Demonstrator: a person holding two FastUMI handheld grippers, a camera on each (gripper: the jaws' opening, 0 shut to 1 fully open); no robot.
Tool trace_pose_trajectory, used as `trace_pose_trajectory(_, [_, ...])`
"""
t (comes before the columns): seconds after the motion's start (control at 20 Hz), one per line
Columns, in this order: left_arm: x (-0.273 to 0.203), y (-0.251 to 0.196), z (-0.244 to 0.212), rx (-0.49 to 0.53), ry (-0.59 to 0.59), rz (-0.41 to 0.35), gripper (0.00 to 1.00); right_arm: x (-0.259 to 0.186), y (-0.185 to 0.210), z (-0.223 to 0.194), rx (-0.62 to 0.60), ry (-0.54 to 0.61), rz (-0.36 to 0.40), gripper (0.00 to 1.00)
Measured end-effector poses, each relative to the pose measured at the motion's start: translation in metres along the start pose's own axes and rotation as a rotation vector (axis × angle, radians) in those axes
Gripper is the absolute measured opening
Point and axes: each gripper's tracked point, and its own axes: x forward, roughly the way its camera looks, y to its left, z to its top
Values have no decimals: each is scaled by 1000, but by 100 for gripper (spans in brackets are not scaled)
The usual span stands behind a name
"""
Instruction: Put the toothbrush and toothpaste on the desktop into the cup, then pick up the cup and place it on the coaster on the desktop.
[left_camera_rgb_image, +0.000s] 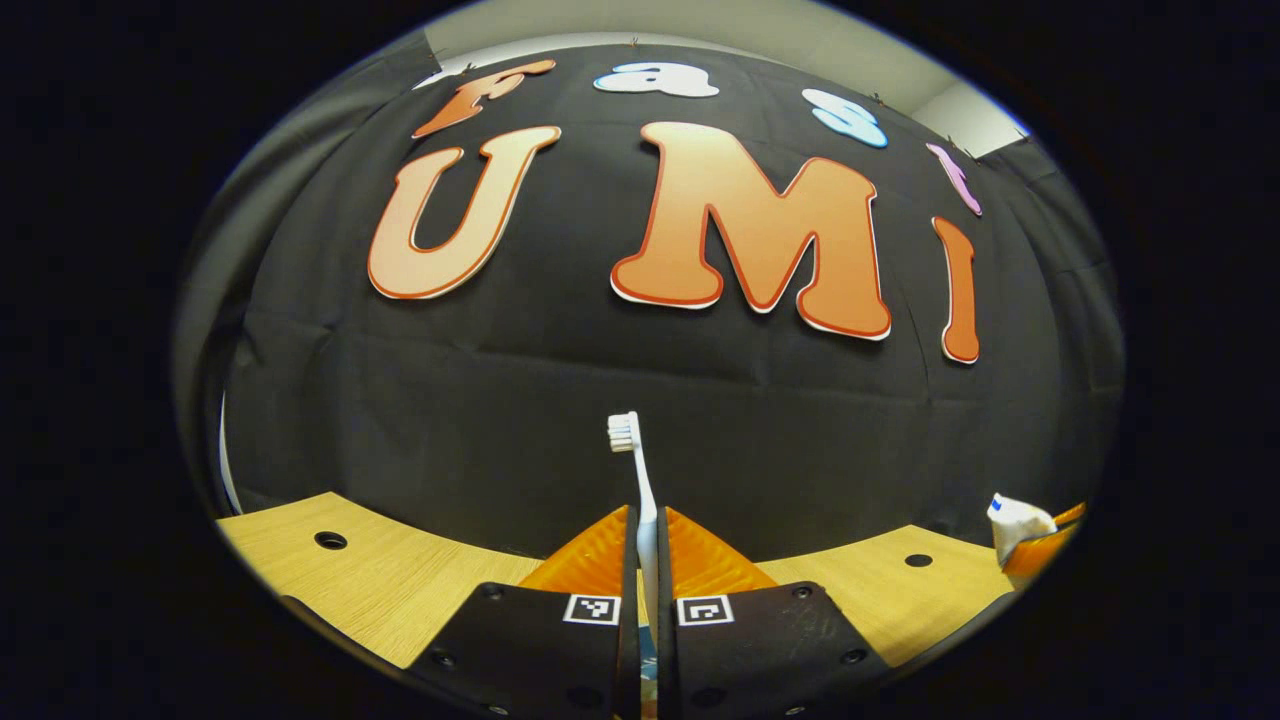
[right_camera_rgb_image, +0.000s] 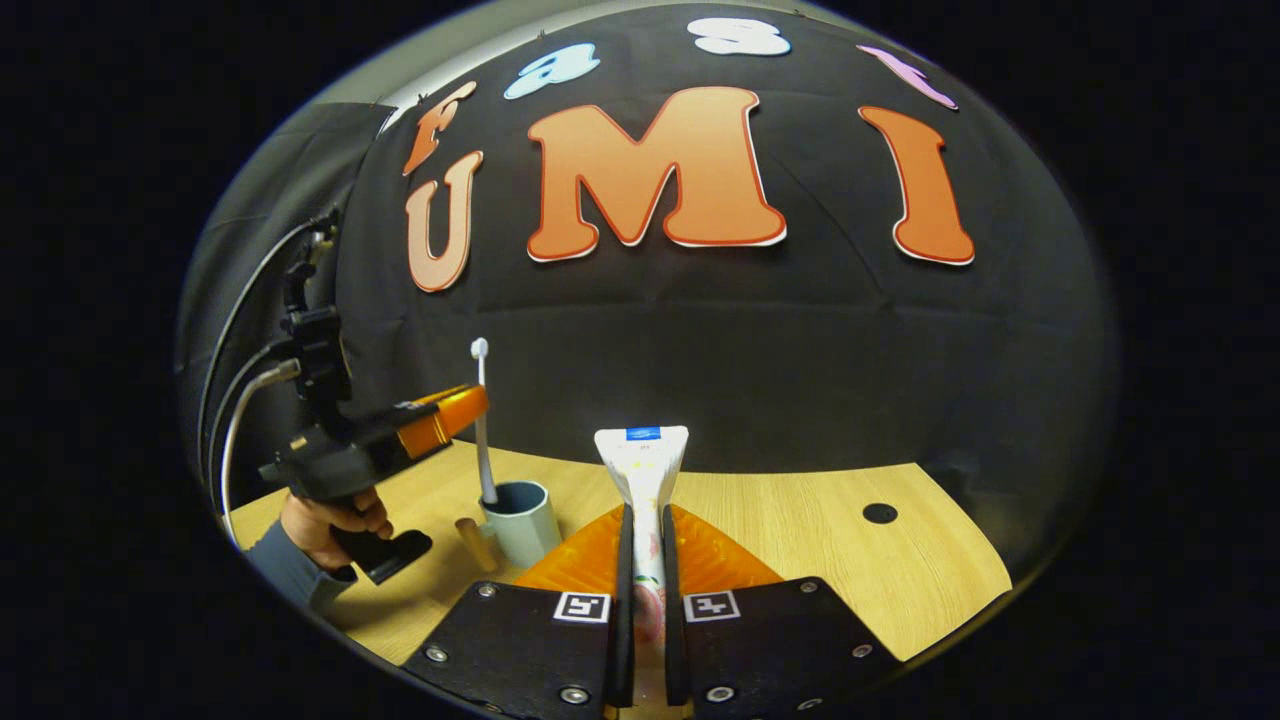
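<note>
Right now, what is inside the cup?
The lower end of the toothbrush stands inside the cup, held upright by the left gripper. The cup's wall hides its bottom, so I cannot tell what else is there.

The light wood desktop (right_camera_rgb_image: 800, 520) has 1 round dark hole (right_camera_rgb_image: 879, 513) to the right of the right gripper's (right_camera_rgb_image: 645, 530) fingers. To their left stand 1 pale blue cup (right_camera_rgb_image: 522, 520) and, just beside it, a small wooden coaster (right_camera_rgb_image: 472, 540).
</note>
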Motion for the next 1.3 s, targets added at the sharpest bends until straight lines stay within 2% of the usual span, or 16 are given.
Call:
trace_pose_trajectory(0.2, [11,-1,-31,9,59,-1,6,10,11,21,-19,-61,25,12])
trace_pose_trajectory(0.45, [15,3,-58,29,123,-3,6,27,20,34,23,-98,52,12])
trace_pose_trajectory(0.85, [14,-2,-82,79,221,-21,6,31,28,25,30,-61,64,12])
trace_pose_trajectory(1.2, [-6,-14,-96,61,328,-71,8,18,24,30,28,-70,46,12])
trace_pose_trajectory(1.25, [-12,-12,-97,68,343,-71,11,16,25,33,31,-77,47,12])
trace_pose_trajectory(1.3, [-18,-10,-98,79,369,-72,29,16,26,36,36,-88,50,12])
